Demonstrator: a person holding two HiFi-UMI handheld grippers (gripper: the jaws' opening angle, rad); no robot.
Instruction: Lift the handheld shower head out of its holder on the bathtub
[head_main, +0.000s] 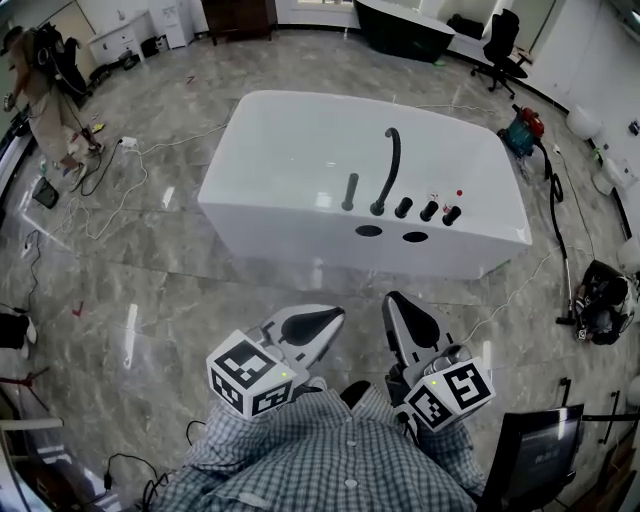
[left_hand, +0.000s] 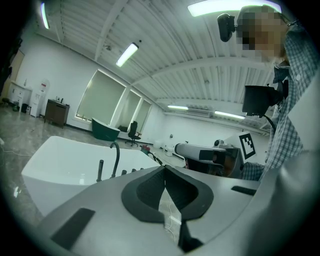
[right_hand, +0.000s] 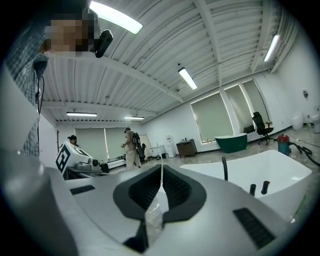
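A white bathtub (head_main: 300, 150) stands on the marble floor ahead of me. On its near rim a short black handheld shower head (head_main: 350, 191) stands upright in its holder, left of a curved black spout (head_main: 388, 170) and three black knobs (head_main: 428, 210). My left gripper (head_main: 335, 316) and right gripper (head_main: 392, 300) are side by side, well short of the tub, both shut with nothing held. The left gripper view shows the shower head (left_hand: 100, 170) beyond the left gripper (left_hand: 165, 168). In the right gripper view, the spout (right_hand: 224, 168) rises past the right gripper (right_hand: 161, 167).
Two oval holes (head_main: 390, 233) mark the tub's near face. Cables (head_main: 110, 190) trail across the floor at left, near a person (head_main: 45, 90). A vacuum and hose (head_main: 540, 150) lie right of the tub. A monitor (head_main: 540, 455) stands at lower right, an office chair (head_main: 500, 45) farther back.
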